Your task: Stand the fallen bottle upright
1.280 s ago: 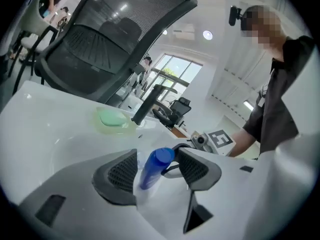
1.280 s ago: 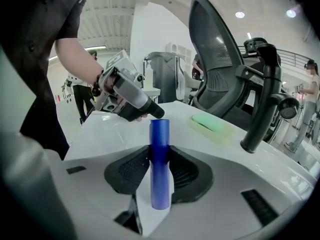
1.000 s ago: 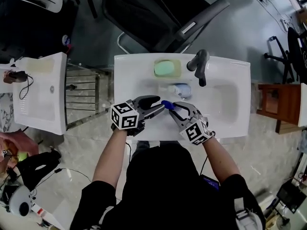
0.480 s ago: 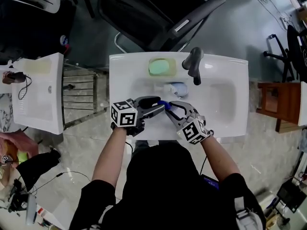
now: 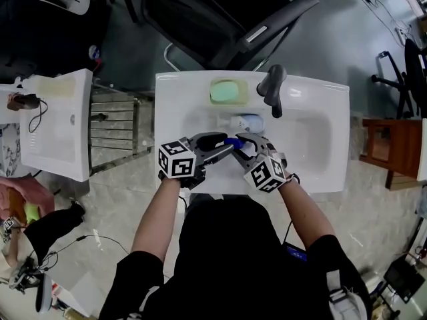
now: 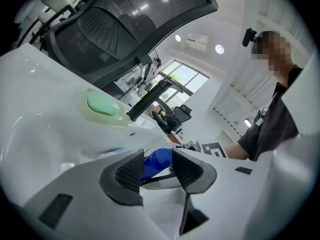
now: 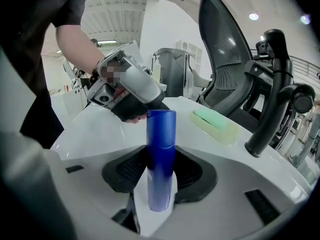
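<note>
White ceramic washbasin [image 5: 320, 89] with a black mesh office chair [image 5: 220, 25] behind it, a green bar of soap [image 5: 229, 91] in its dish and a dark lever tap [image 5: 272, 89] along the far rim. A person in black stands at the near edge with a hand-held gripper in each hand. Between the two tools, over the near rim, is the slim, glossy blue cylindrical bottle [image 7: 161, 154], which reads as close to upright rather than lying down. The left gripper [image 6: 156, 166] comes in almost level from the side, its jaws clenched on the bottle's rounded blue top. The right gripper [image 7: 161, 171] angles down from the other side with the bottle's lower body between its dark ribbed pads [image 7: 131, 171]. Its jaws have just been opening a little, yet no gap shows and they look to be grasping the bottle. Compared with a moment ago, that tool's marker cube [image 5: 265, 174] has rolled towards the bottle, while the bottle itself sits in much the same spot. I take this as the grip being eased and reset around a bottle that is nearly stood up. Whether its base rests on the rim I cannot tell, so letting go fully could let it topple. A small pale blue and white object [image 5: 247, 123] lies in the bowl below the tap, too small to identify.
</note>
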Tool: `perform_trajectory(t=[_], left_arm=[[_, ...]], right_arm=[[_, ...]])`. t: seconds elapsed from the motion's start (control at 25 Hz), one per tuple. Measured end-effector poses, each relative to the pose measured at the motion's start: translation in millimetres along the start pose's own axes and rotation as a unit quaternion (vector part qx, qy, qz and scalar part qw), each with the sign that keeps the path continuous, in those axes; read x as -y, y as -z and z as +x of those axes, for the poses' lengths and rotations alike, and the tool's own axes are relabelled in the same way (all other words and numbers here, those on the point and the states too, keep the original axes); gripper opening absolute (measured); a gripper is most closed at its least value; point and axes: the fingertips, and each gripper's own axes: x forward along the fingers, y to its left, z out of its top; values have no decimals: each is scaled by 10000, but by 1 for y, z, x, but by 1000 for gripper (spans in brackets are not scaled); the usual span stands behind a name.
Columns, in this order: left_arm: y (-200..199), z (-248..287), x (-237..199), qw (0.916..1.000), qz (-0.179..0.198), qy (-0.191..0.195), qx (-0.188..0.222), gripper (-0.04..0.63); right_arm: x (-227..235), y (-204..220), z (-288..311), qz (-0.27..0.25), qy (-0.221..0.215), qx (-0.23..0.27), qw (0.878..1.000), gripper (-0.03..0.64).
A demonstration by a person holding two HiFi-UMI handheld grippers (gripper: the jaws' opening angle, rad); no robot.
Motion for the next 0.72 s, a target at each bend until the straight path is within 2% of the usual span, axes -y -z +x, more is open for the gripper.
perform_trajectory(t=[0.24,0.52,0.72], left_arm=[[-4,-1,5,9998,-52,-21,171,187],[-29,-31,14,9962,333,-350,723,173],[-43,-55,17,9907,733,-734,879,173]], right_arm=[[-4,3,8,-97,-73,-159,9998,172],[-5,-12,-3,113,108,31,9999,164],[9,-38,-23,573,376,456,9966,166]])
